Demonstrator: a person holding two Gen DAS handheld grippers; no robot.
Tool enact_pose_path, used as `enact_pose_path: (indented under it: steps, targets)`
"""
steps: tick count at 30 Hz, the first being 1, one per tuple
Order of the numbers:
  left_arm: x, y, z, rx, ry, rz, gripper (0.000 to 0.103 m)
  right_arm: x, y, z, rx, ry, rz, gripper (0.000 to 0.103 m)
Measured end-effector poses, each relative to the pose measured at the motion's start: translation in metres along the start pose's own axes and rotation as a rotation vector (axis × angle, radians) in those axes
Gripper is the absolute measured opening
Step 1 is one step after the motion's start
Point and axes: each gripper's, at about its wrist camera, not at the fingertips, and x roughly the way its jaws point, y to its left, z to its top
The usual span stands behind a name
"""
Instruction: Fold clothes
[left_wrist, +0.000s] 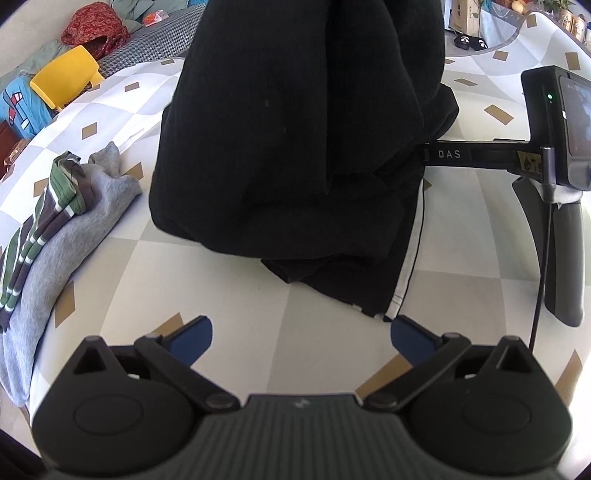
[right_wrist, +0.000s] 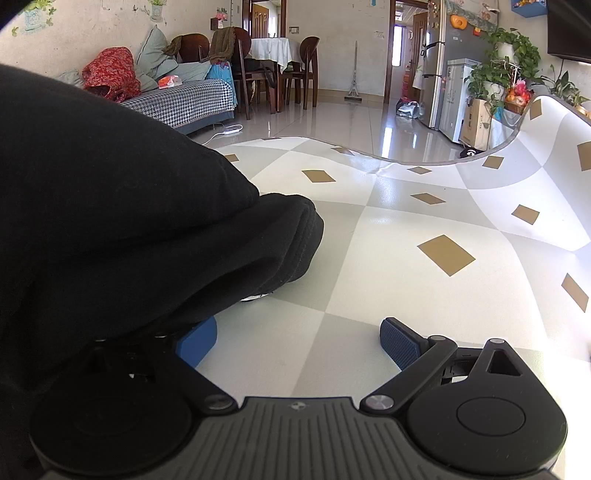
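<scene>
A black garment (left_wrist: 295, 147) lies bunched and partly folded on the checkered table (left_wrist: 229, 280), its white-trimmed edge (left_wrist: 406, 266) toward me. My left gripper (left_wrist: 301, 338) is open and empty, just short of the garment's near edge. The right gripper's body (left_wrist: 554, 147) reaches in from the right, its front hidden under the cloth. In the right wrist view the right gripper (right_wrist: 299, 343) is open; the black garment (right_wrist: 129, 221) drapes over its left finger (right_wrist: 197, 343), and nothing sits between the pads.
A folded grey top with a striped green garment on it (left_wrist: 55, 229) lies at the table's left. A yellow chair (left_wrist: 66, 77) and sofa with clothes (left_wrist: 103, 29) stand beyond. The table's far edge (right_wrist: 369, 155) curves, with floor, plants and a fridge behind.
</scene>
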Motion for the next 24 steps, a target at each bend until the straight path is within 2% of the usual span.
enact_pose_path:
  steps: [13, 24]
  targets:
    - [0.010, 0.006, 0.009, -0.053, 0.008, 0.029, 0.103, 0.000, 0.001, -0.001, 0.000, 0.000, 0.000, 0.096]
    - [0.016, 0.003, 0.009, -0.058, 0.020, 0.042, 0.103, 0.000, 0.002, -0.002, 0.000, 0.000, -0.001, 0.096]
